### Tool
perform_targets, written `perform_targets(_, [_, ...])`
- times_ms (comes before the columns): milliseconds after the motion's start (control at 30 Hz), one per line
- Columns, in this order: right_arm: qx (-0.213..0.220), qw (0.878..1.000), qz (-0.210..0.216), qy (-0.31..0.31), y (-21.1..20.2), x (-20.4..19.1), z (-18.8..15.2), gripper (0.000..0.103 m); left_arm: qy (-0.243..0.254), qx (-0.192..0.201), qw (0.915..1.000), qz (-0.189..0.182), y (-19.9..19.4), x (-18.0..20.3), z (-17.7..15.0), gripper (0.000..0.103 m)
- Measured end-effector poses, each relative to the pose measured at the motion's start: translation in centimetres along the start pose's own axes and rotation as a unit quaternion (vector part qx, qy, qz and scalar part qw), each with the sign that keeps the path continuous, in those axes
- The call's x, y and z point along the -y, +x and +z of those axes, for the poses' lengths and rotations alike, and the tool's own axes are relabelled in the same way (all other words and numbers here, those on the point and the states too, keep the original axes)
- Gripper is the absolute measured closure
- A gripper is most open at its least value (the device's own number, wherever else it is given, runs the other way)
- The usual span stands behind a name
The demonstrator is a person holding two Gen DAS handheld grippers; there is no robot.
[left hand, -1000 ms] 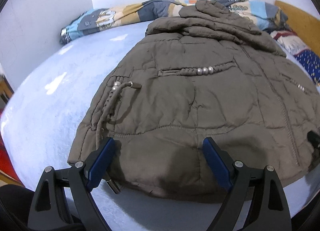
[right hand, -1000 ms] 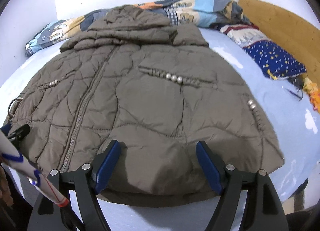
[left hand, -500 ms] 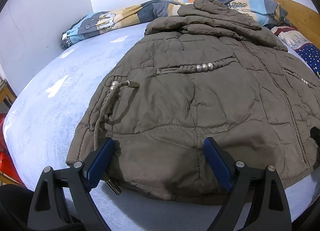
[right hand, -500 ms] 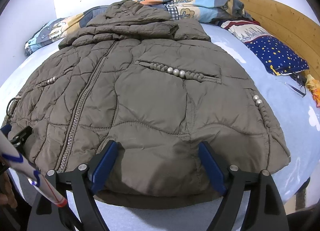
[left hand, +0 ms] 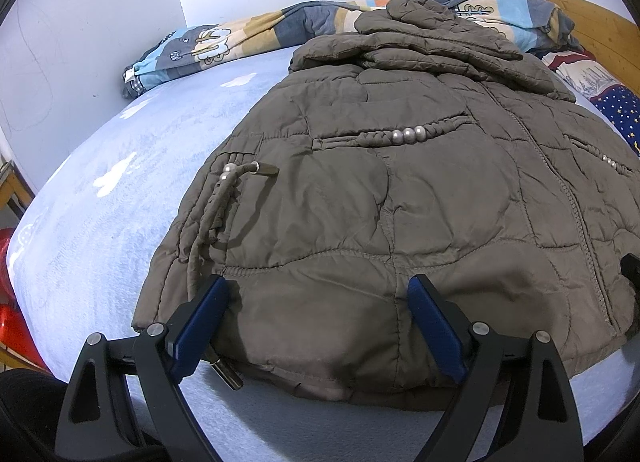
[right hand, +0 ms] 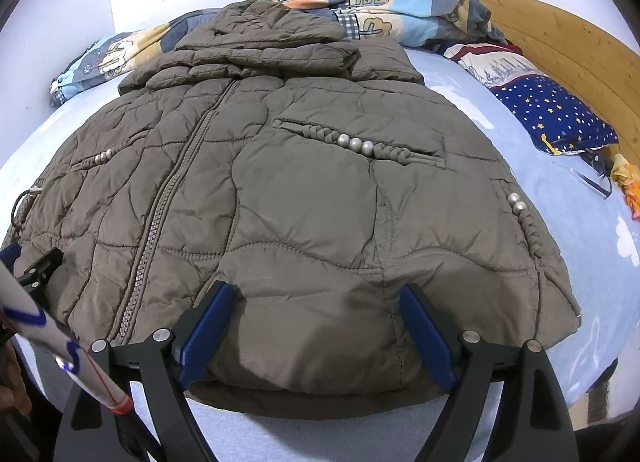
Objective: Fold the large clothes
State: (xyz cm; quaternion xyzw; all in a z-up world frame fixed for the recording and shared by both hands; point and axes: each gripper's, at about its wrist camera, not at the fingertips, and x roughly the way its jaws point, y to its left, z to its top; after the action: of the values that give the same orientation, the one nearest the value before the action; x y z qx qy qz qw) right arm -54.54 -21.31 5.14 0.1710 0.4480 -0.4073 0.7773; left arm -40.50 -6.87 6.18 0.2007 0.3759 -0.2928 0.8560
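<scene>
A brown quilted jacket (left hand: pixel 400 189) lies flat, front up and zipped, on a light blue bed (left hand: pixel 120 189), with its hood toward the far wall. My left gripper (left hand: pixel 318 286) is open, its blue fingers spread over the jacket's hem at the left front. My right gripper (right hand: pixel 316 294) is open over the hem (right hand: pixel 320 342) on the right half of the jacket (right hand: pixel 300 189). Neither holds any cloth. The left gripper's tip shows at the left edge of the right wrist view (right hand: pixel 36 266).
A patterned quilt (right hand: pixel 400 13) lies rolled along the far wall. A blue starred pillow (right hand: pixel 556 113) lies by the wooden headboard (right hand: pixel 568 45) at the right. A drawstring toggle (left hand: pixel 226 370) hangs off the hem near my left finger. A red object (left hand: pixel 10 302) stands beyond the left edge.
Both grippers have edged a little forward over the hem. Their jaws stay equally wide. The jacket has not moved.
</scene>
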Motion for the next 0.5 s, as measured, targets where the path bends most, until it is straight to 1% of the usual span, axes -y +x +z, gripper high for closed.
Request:
perform_targets(333, [0.001, 1.0, 0.004, -0.002, -0.3, 0.0, 0.0, 0.014, 0.001, 0.002, 1.0, 0.001, -0.2, 0.0, 0.3, 0.012])
perform_targets(500, [0.02, 1.0, 0.008, 0.018, -1.6, 1.2, 0.5, 0.014, 0.001, 0.006, 1.0, 0.004, -0.7, -0.1, 0.4, 0.012])
